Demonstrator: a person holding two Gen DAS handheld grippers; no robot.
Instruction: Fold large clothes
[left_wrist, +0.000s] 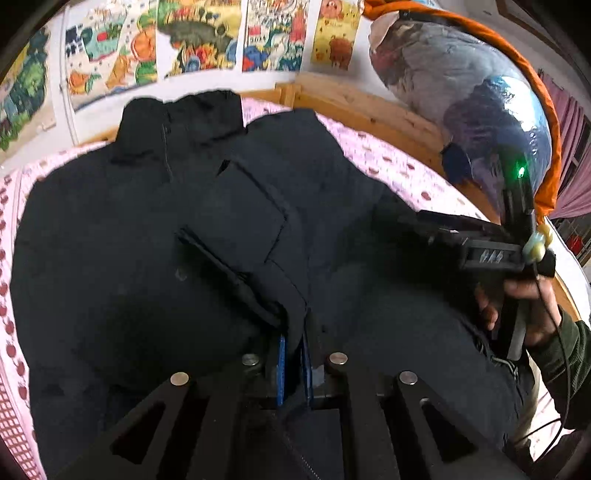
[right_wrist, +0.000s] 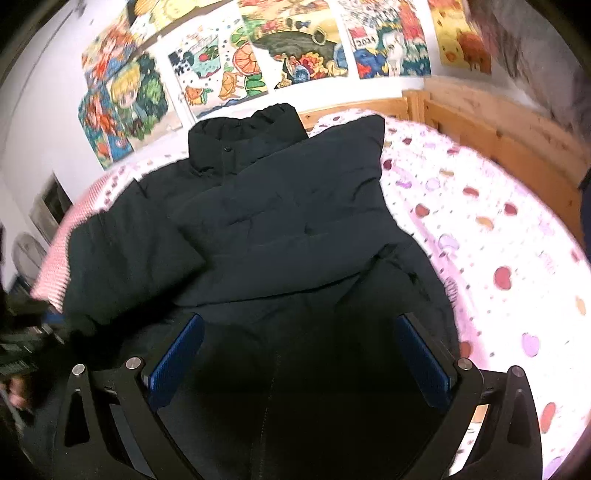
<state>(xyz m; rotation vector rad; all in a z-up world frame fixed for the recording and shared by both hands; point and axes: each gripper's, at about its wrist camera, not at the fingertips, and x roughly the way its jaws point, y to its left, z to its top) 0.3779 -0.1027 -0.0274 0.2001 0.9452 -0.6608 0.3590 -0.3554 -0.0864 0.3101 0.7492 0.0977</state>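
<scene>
A: Holding a thin fold of the jacket (left_wrist: 147, 240), the left gripper (left_wrist: 293, 363) has its blue pads nearly closed on the fabric. The right gripper (right_wrist: 299, 358) hangs wide open over the jacket's lower part and grips nothing.

B: Location of the garment?

A: Spread on the bed (right_wrist: 498, 229), collar toward the wall, one sleeve folded across the chest.

B: Failure risk?

A: Likely slippage. The padded fabric is bulky and the bite is shallow, so a pull may free the fold. Lifting one-sided could also drag the folded sleeve out of place.

B: Count?

A: One jacket, one bed, two grippers.
</scene>
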